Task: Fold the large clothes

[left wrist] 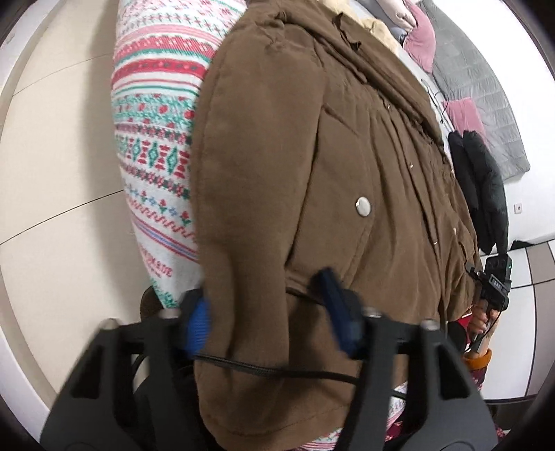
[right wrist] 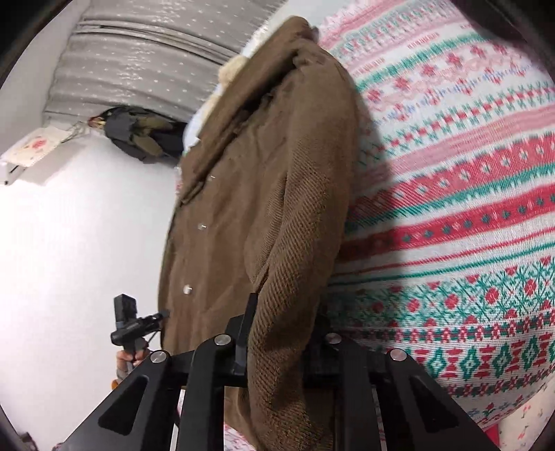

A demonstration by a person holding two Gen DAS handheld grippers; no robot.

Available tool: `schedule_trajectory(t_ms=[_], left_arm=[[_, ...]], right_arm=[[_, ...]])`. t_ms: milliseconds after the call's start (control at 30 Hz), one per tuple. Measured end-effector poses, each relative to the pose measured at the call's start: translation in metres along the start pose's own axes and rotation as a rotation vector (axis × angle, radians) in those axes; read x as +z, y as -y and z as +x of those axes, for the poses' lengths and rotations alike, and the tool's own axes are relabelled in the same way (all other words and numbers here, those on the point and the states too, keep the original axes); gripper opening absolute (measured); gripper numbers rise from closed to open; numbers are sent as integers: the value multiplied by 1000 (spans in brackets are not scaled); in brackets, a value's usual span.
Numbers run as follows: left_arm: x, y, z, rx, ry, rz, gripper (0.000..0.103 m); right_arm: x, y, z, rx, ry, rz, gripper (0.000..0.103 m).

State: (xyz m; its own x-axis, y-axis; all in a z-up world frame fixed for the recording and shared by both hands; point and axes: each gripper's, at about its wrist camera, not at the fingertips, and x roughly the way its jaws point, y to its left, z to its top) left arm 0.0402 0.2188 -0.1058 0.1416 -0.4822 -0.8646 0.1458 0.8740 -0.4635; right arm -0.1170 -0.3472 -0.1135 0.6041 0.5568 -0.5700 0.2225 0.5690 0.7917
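**Both jaws on the brown coat**

Your left gripper (left wrist: 269, 314) has its jaws set wide, with a thick fold of the brown coat (left wrist: 312, 173) bulging between the blue pads (left wrist: 198, 324); the cloth touches both, though you cannot tell how firmly it is pinched. Your right gripper (right wrist: 282, 333) has the coat's ribbed sleeve edge (right wrist: 288, 277) running down between its fingers, close against the left one; the right finger is mostly hidden behind cloth, so the grip itself cannot be judged.

Just beyond the jaws, the coat lies spread on a patterned red, green and white blanket (left wrist: 152, 145), snap buttons (left wrist: 363, 206) facing up. At its far end, a cream fleece lining (left wrist: 376, 29) shows at the collar. Farther off lie a black garment (left wrist: 482, 187), pink cushions (left wrist: 421, 43) and a grey quilt (left wrist: 485, 76).
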Motion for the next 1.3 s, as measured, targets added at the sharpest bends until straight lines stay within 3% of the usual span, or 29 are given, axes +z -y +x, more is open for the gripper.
schedule_trajectory(t_ms=[33,67,100,333,533,667,800,1000,1100,1200,1300], left_arm=[[0,-3,-7,-19,5,-18,32],[0,-3,-10,-34,11,-31,19],[0,-5,-16,-62,18,-51,16],[7,19,-41,-190,113,-35,12],[49,60,-75,-264,229,60,11],[91,91,-89,-265,311,96,11],[152,105,-97,-256,395,72,11],[242,106,-86,-186,482,46,11],[283,100,-70,-128,495,29,12],[317,83,-44,-88,484,-53,17],[338,68,-18,-69,454,-124,23]], right_arm=[[0,-3,-3,5,7,-9,17],[1,-9,-5,12,16,-24,17],[3,-16,-6,20,26,-38,17],[15,-60,-19,56,120,-138,15],[51,-103,-38,68,226,-218,13],[88,-127,-45,60,295,-242,12],[132,-145,-37,-10,351,-257,11],[215,-141,-26,-50,442,-154,11],[268,-125,-9,-89,490,-55,11],[303,-110,12,-149,520,20,12],[331,-82,49,-239,498,122,18]])
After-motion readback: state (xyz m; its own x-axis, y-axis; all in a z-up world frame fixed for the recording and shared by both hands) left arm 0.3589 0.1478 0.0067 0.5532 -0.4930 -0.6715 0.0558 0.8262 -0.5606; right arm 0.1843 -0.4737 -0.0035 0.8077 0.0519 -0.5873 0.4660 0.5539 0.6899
